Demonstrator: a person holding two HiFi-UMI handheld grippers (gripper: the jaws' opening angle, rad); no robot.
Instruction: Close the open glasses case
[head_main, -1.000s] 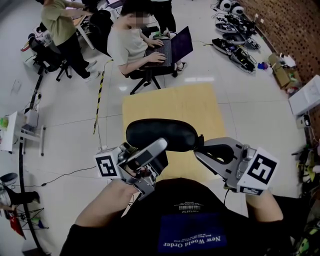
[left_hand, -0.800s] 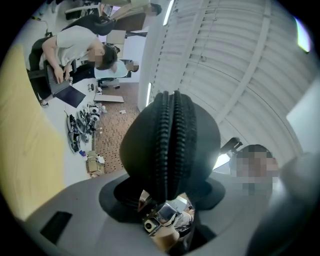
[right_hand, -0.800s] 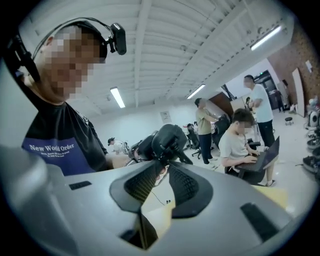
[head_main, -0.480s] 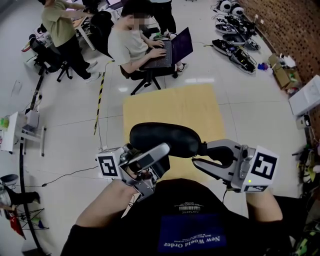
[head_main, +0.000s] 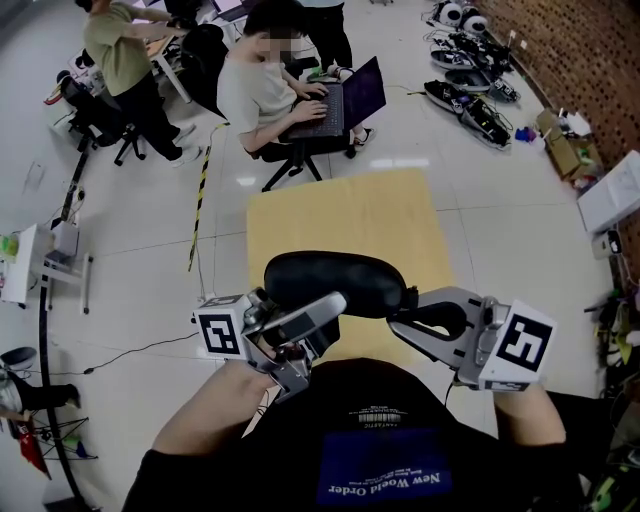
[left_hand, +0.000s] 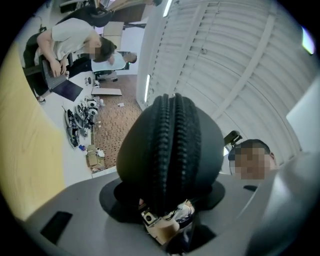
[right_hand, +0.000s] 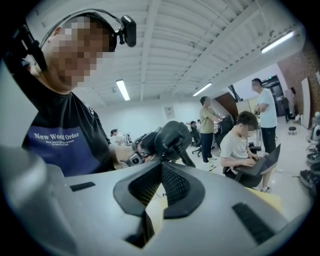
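A black zippered glasses case (head_main: 335, 280) is held up in front of my chest, above the table's near edge. My left gripper (head_main: 330, 308) is shut on its near left part. In the left gripper view the case (left_hand: 170, 150) fills the gap between the jaws, its zipper line facing the camera. My right gripper (head_main: 397, 310) is at the case's right end, and its jaws have just been closing. Its tips (right_hand: 161, 162) now meet, with the case (right_hand: 172, 137) just beyond them. The zipper pull (right_hand: 186, 156) lies against the tip, and I cannot tell if it is pinched.
A yellow table (head_main: 350, 215) lies under and beyond my hands. Behind it a seated person (head_main: 265, 90) works on a laptop (head_main: 345, 100), and another person (head_main: 120, 50) stands at the far left. Robot gear (head_main: 470, 100) lies on the floor at right, near a white box (head_main: 610, 190).
The right gripper's jaws were together a second ago, stood apart at the case's end half a second ago, and are together again. The case has drifted slightly right and down.
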